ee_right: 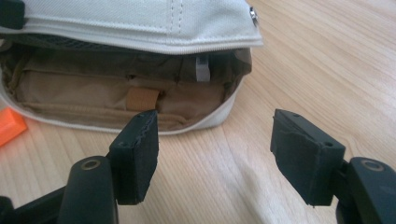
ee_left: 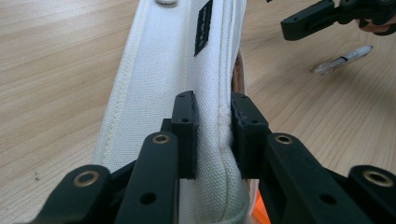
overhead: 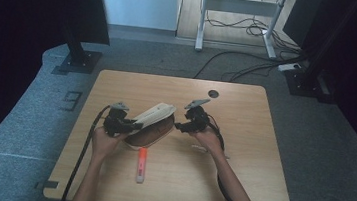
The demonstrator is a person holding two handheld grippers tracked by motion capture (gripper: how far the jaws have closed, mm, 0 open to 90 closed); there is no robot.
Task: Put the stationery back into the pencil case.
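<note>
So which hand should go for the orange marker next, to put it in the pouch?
Probably the right. The right gripper is open and empty beside the pouch, while the left gripper is shut on the pouch's flap, holding it open. The marker lies in front, between both hands.

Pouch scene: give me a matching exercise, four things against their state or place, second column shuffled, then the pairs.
Things:
1. pouch
2. highlighter
3. left gripper
4. right gripper

States:
A. jaws apart, nothing between them
B. lies on the table, in front of the pouch
C. lid held up, brown lining showing
D. clamped on the white lid edge

Pairs: 1-C, 2-B, 3-D, 4-A
</note>
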